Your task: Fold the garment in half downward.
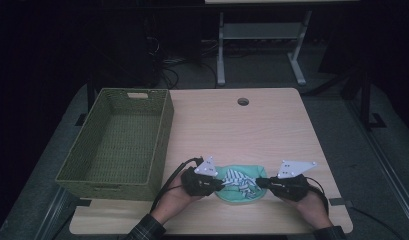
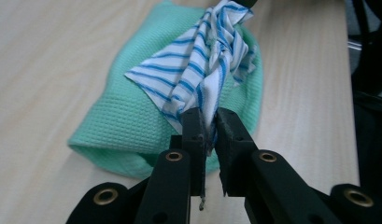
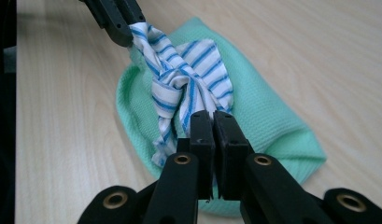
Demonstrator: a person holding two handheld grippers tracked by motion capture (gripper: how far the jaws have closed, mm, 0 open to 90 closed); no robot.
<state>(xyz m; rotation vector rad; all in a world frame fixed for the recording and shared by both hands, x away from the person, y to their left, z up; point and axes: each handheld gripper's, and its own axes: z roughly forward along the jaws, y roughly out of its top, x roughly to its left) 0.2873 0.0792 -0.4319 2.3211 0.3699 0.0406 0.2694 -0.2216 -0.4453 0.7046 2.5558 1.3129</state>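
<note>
The striped cloth [image 1: 240, 181] lay bunched on a green cloth [image 1: 242, 197] near the table's [image 1: 232, 125] front edge, stretched between the two grippers. The left gripper [image 2: 208, 122] pinched one end, the right gripper [image 3: 212, 123] the opposite end, each with jaws nearly closed. A woven basket [image 1: 117, 145] stood well left.

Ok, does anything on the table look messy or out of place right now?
The striped cloth is twisted and bunched rather than flat, pinched at each end by the left gripper and right gripper, over the folded green cloth. The basket overhangs the table's left edge.
</note>
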